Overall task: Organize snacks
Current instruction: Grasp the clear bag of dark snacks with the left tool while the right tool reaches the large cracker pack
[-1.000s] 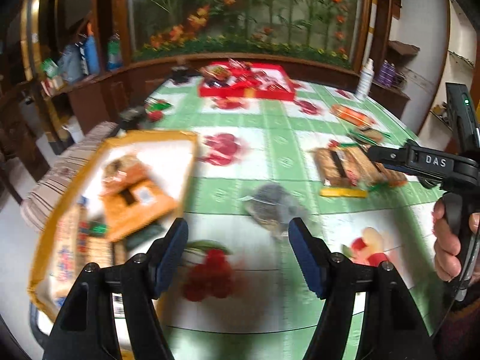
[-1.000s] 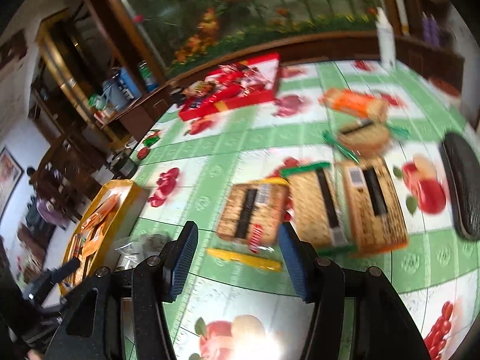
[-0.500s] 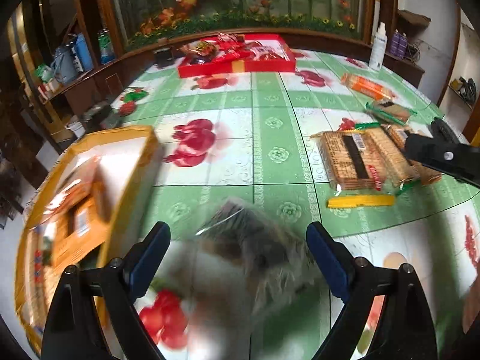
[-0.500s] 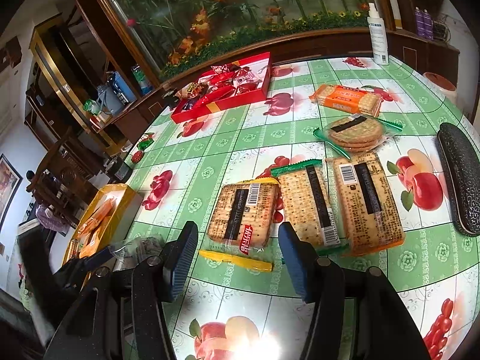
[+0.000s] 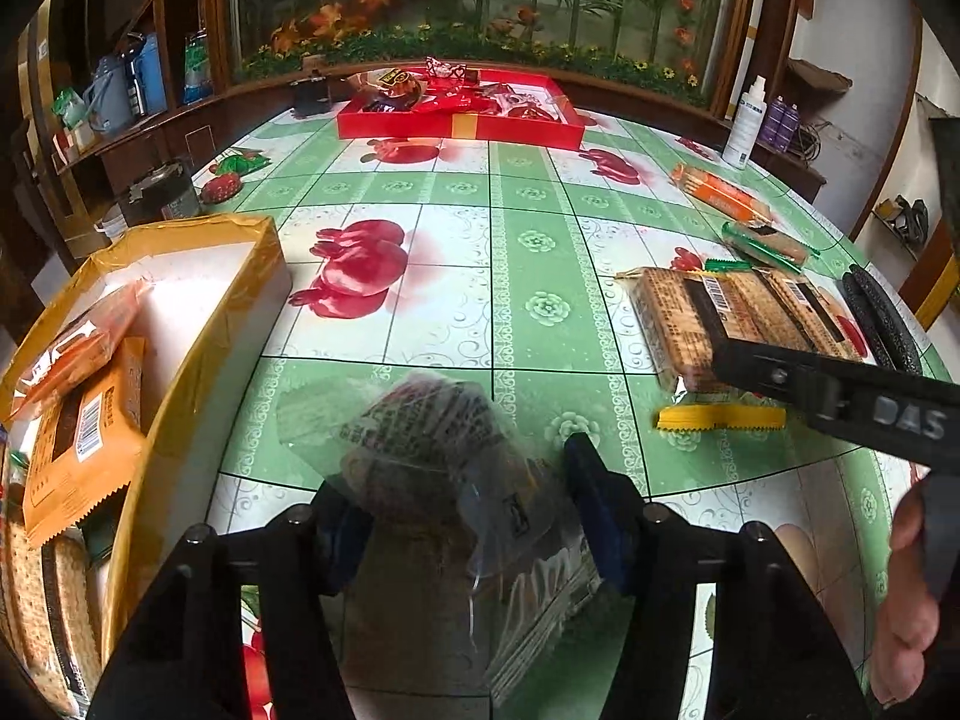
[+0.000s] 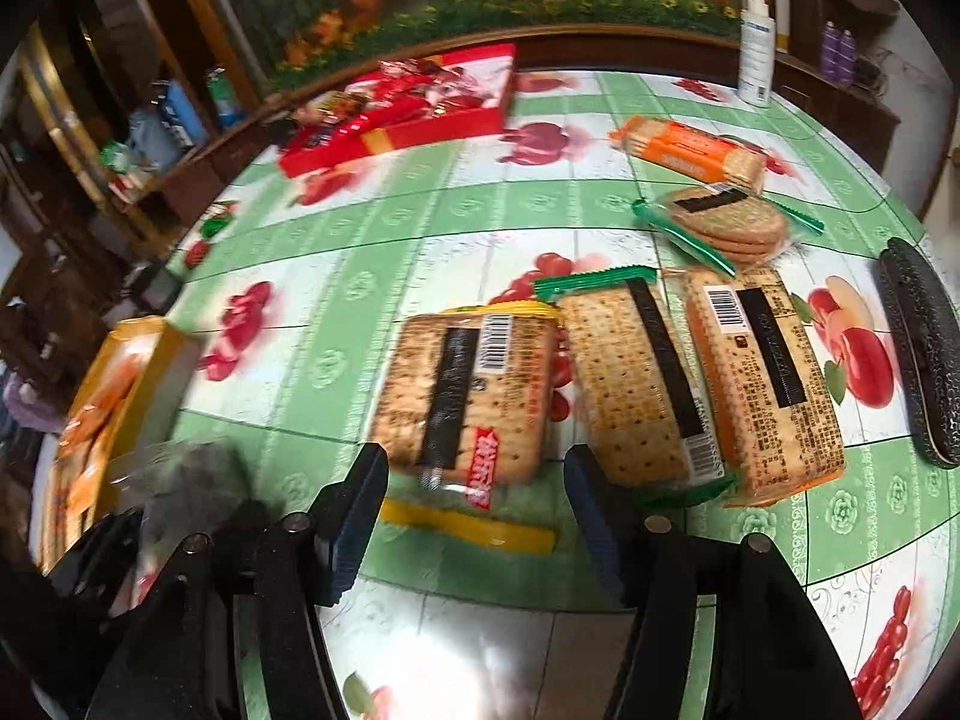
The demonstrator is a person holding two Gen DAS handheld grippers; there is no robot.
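In the left wrist view my left gripper (image 5: 465, 501) is shut on a clear-wrapped snack pack (image 5: 438, 450), held just above the tablecloth beside the yellow box (image 5: 240, 300), which holds orange cracker packs (image 5: 84, 414). In the right wrist view my right gripper (image 6: 474, 498) is open and empty, its fingers either side of the near end of a yellow-edged cracker pack (image 6: 468, 396). A green-edged pack (image 6: 636, 384) and an orange-edged pack (image 6: 762, 378) lie beside it. Round biscuits (image 6: 726, 222) and an orange biscuit pack (image 6: 690, 150) lie further back.
A red box (image 5: 462, 114) of wrapped sweets stands at the table's far side. A white spray bottle (image 6: 756, 54) stands at the far right edge. A black case (image 6: 924, 348) lies at the right edge. A dark jar (image 5: 162, 192) sits beyond the left edge.
My left gripper has closed in on the clear-wrapped pack and shut on it. My right gripper has moved forward and down to the yellow-edged cracker pack, still open.
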